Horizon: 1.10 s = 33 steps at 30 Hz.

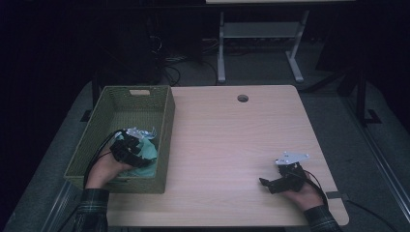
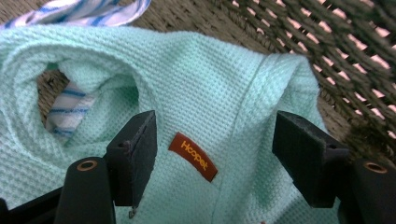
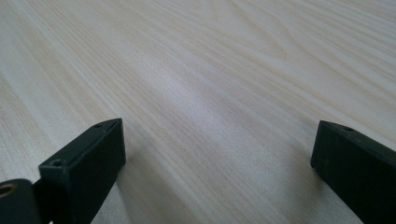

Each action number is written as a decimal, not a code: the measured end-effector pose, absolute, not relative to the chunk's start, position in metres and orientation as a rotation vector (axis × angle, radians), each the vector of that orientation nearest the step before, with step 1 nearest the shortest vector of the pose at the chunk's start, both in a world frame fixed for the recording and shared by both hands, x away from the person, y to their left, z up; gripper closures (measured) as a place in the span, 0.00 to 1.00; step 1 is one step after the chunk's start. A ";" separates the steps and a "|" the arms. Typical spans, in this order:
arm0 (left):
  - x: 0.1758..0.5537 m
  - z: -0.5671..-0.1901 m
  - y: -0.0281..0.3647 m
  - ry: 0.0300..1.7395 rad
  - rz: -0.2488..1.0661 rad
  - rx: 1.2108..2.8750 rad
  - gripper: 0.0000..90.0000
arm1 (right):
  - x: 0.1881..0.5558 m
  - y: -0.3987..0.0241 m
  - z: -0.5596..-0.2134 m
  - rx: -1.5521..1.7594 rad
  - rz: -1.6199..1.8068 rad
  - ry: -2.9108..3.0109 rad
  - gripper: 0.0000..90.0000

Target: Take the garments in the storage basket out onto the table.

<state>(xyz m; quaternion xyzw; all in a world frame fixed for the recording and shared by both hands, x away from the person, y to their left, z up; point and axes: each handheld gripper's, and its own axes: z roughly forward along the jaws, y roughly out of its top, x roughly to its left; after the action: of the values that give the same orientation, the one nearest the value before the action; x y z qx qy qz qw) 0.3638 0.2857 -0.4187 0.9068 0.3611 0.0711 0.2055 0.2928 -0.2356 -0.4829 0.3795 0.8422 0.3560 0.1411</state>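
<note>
Left gripper [image 2: 212, 161]: yours, inside the woven basket [image 1: 167, 121], jaws standing wide and pressing on nothing. Directly ahead and between them lies the mint waffle-knit garment [image 2: 196, 93], its orange label [image 2: 193, 156] centred in the gap, a raised seam running just inside the right-hand jaw. Beyond the garment, farther from you: a blue-striped white cloth [image 2: 88, 11]. Judgement: a straight push down and a squeeze should gather fabric.
Right gripper [image 3: 217, 158]: jaws wide, empty, over bare tabletop [image 3: 210, 70], well apart from the basket; the left hand [image 1: 104, 169] is the nearer.
</note>
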 end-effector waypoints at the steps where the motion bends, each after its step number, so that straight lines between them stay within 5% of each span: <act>1: 0.364 -0.420 0.285 1.013 0.196 2.530 0.35 | 0.293 -0.236 -0.483 1.096 1.028 2.432 0.03; 11: 0.366 -0.425 0.285 1.101 0.169 2.560 0.44 | 0.293 -0.236 -0.483 1.096 1.028 2.432 0.03; 25: 0.367 -0.415 0.291 1.119 0.110 2.494 0.92 | 0.293 -0.236 -0.483 1.095 1.027 2.432 0.03; 33: 0.366 -0.403 0.299 1.152 0.178 2.356 0.96 | 0.293 -0.236 -0.483 1.097 1.027 2.431 0.03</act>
<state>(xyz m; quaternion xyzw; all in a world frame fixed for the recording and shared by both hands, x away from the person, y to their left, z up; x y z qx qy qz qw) 0.3663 0.2993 -0.4033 0.8670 0.4239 0.0656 0.2535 0.2928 -0.2355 -0.4829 0.3800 0.8421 0.3558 0.1411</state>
